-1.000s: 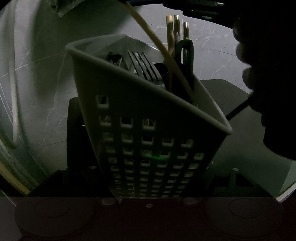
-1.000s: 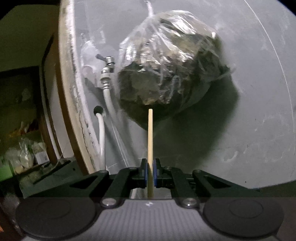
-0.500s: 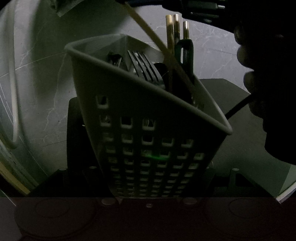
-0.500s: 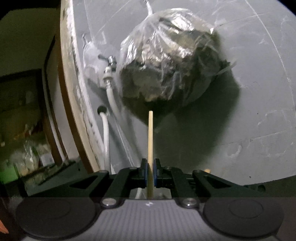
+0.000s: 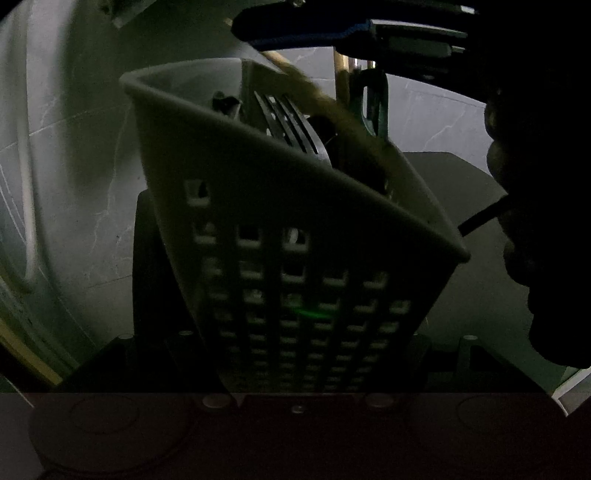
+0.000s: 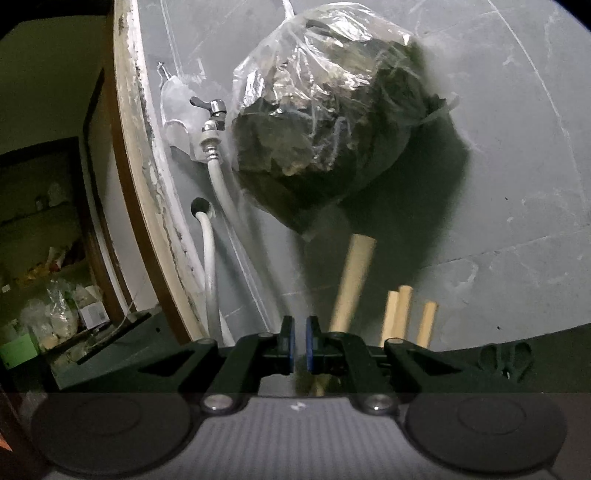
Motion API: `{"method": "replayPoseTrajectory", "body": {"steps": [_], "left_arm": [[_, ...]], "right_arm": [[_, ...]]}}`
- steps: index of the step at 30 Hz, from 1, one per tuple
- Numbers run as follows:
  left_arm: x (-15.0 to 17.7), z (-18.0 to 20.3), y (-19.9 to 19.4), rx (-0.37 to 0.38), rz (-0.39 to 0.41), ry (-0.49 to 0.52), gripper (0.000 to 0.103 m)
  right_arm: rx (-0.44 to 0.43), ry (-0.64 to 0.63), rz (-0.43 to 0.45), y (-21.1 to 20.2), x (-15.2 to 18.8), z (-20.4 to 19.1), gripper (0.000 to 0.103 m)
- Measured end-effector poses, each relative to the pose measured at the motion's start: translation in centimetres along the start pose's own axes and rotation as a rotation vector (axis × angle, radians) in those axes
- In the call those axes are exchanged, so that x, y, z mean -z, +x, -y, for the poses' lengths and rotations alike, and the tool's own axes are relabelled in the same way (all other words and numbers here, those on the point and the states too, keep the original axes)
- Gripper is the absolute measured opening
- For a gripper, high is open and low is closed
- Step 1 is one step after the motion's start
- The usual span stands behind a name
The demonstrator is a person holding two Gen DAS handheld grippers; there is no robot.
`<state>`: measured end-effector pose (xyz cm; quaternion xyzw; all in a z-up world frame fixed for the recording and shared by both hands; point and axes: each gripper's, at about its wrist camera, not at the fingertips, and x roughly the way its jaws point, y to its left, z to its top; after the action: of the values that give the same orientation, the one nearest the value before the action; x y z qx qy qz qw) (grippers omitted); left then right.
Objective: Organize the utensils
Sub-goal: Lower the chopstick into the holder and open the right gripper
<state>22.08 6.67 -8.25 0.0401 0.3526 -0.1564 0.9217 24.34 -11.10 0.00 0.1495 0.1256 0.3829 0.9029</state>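
In the left wrist view a pale perforated utensil holder (image 5: 295, 236) stands tilted between my left gripper's fingers, which are dark and shut on its base. It holds a fork (image 5: 291, 125), a dark green handle (image 5: 375, 103) and wooden chopsticks (image 5: 341, 83). One chopstick (image 5: 325, 107) leans blurred across its rim. My right gripper (image 5: 314, 29) hovers just above the holder. In the right wrist view my right gripper (image 6: 300, 349) is slightly open and empty. The released chopstick (image 6: 352, 280) lies to its right, beside several other chopstick ends (image 6: 400, 314).
A clear plastic bag of dark material (image 6: 325, 110) hangs on the grey wall. A tap (image 6: 212, 114) with white hoses (image 6: 210, 258) is to its left. A wooden door frame (image 6: 136, 166) and cluttered shelves (image 6: 48, 295) are far left. A hand (image 5: 535, 221) is at the right.
My right gripper has opened and let go of the chopstick, which has dropped into the holder. The right gripper has moved down close over the holder's top.
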Motion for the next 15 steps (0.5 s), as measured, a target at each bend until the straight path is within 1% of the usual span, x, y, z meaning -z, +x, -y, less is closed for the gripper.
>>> {"method": "replayPoseTrajectory", "body": {"steps": [2,4,9,15], "left_arm": [[0.0,-0.04,0.05,0.001,0.0,0.0,0.077],[0.01,-0.01,0.09,0.001,0.0,0.0,0.077],[-0.07,-0.02,0.15,0.0,-0.001,-0.002,0.077],[-0.06,0.03,0.12,-0.002,-0.005,0.002,0.077]], "right_arm": [[0.001,-0.004,-0.006,-0.18,0.03,0.08,0.007],[-0.001,-0.009,-0.019,-0.33,0.12,0.18,0.01],[-0.014,-0.026,-0.04,-0.7,0.27,0.19,0.013],[-0.019,-0.029,-0.047,-0.65,0.25,0.23,0.013]]}}
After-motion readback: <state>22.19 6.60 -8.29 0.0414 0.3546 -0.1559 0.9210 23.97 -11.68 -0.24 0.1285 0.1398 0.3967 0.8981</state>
